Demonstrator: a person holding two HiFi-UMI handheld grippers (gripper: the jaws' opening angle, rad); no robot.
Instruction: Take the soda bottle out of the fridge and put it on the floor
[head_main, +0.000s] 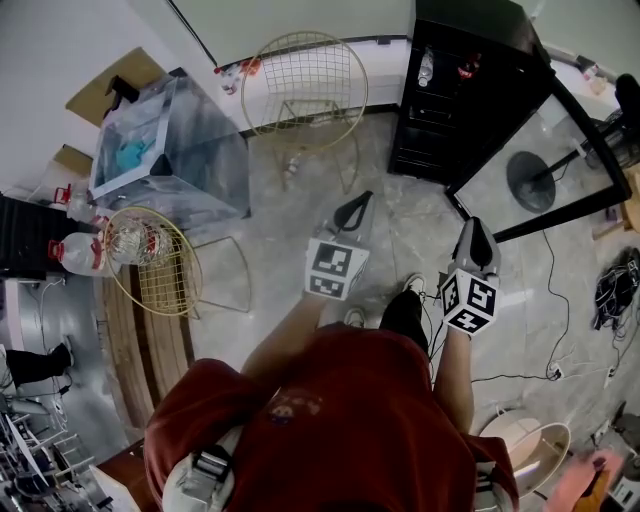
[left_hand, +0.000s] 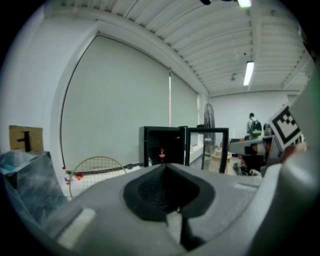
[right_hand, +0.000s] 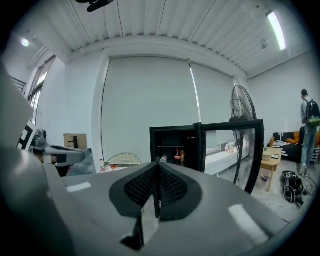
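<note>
The black fridge (head_main: 455, 90) stands at the far right of the marble floor, its glass door (head_main: 545, 165) swung open. A soda bottle with a red label (head_main: 467, 70) sits on a shelf inside; it also shows in the right gripper view (right_hand: 177, 156) and, smaller, in the left gripper view (left_hand: 162, 154). My left gripper (head_main: 352, 212) and right gripper (head_main: 477, 236) are held side by side over the floor, well short of the fridge and pointing toward it. Both have their jaws together with nothing between them (left_hand: 165, 168) (right_hand: 158, 169).
A gold wire chair (head_main: 305, 80) stands left of the fridge and another (head_main: 160, 265) at the left by a water jug (head_main: 78, 254). A plastic-wrapped box (head_main: 165, 150) sits at the back left. A fan base (head_main: 530, 180) and cables (head_main: 560, 330) lie behind the door.
</note>
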